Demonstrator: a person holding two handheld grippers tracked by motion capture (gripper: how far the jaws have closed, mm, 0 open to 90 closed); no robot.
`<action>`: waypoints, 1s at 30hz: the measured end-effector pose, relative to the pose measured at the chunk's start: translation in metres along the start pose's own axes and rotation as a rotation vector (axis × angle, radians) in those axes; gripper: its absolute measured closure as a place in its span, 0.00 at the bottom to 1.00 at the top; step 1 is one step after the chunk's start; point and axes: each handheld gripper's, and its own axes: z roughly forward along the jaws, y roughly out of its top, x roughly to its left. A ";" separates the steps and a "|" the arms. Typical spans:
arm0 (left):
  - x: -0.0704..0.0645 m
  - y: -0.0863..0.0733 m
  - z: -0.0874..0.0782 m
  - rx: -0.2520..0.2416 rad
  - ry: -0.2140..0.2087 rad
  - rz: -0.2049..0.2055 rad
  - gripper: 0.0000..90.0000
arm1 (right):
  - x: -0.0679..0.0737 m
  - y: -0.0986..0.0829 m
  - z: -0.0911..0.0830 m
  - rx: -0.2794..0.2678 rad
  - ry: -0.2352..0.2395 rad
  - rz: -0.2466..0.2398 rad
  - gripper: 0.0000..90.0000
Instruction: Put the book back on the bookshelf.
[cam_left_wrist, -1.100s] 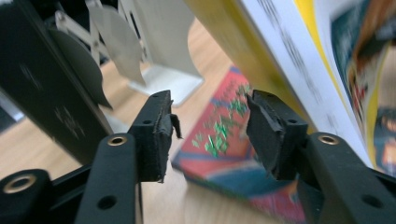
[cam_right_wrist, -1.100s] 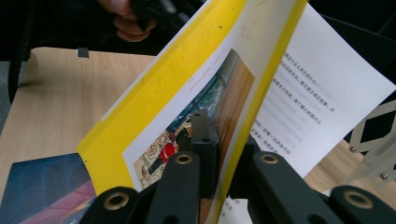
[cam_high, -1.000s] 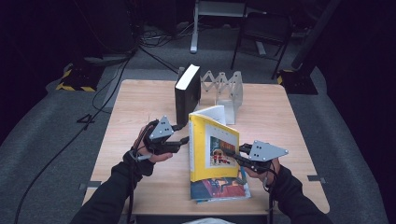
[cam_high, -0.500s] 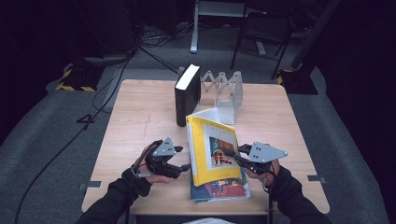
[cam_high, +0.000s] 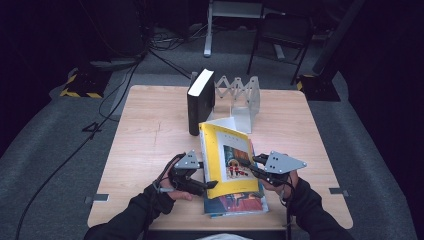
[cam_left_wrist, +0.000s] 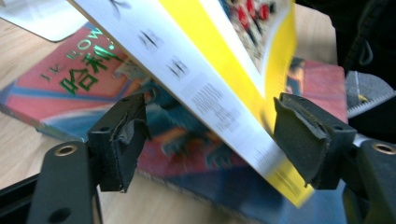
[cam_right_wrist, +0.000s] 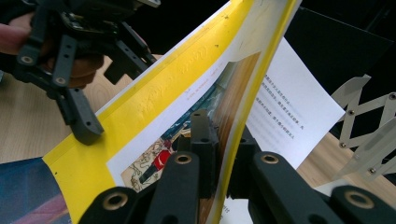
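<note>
The yellow book (cam_high: 227, 160) is held tilted above the bench (cam_high: 145, 135), clenched at its cover by the right tongs (cam_high: 250, 165). The left tongs (cam_high: 210, 184) are spread around its spine, not yet closed. Shelving beside the black book (cam_high: 200, 100) probably remains; another book (cam_high: 240, 202) lies flat beneath.

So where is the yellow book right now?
In the high view the yellow book stands tilted at the table's near middle, between the left tool and right tool, over a red-and-blue book.
</note>
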 end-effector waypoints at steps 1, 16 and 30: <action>0.002 0.003 0.002 -0.006 0.001 0.008 0.30 | 0.000 0.000 0.000 0.001 -0.001 -0.002 0.93; 0.011 0.034 0.000 -0.114 0.023 0.067 0.59 | -0.004 0.003 -0.007 -0.023 -0.036 -0.015 0.92; -0.002 0.047 -0.010 -0.140 0.110 0.206 0.83 | -0.016 0.007 -0.017 -0.054 -0.137 0.007 0.77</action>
